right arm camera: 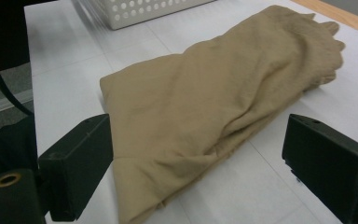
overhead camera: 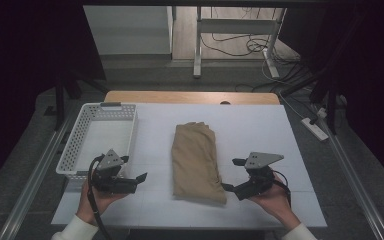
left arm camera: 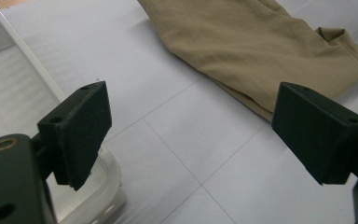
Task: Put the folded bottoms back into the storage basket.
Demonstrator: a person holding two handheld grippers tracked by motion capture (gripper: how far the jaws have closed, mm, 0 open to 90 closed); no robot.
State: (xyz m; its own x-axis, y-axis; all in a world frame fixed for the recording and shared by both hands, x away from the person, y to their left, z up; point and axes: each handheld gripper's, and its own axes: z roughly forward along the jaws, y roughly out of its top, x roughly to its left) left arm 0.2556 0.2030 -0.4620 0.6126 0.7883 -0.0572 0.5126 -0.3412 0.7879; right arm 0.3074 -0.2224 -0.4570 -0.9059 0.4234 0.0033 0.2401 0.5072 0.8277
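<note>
The folded tan cotton garment (overhead camera: 197, 161) is lying mid-tabletop (overhead camera: 260, 125), apparently still waiting to go into the white perforated plastic basket (overhead camera: 80, 135). The left gripper (overhead camera: 141, 179) and right gripper (overhead camera: 231, 175) are flanking it, jaws wide apart, gripping nothing.

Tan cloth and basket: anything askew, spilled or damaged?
Nothing stands out. The folded tan cloth lies mid-table, far edge slightly rumpled. The white basket sits upright at the table's left. Left gripper and right gripper are open, apart from the cloth.
</note>
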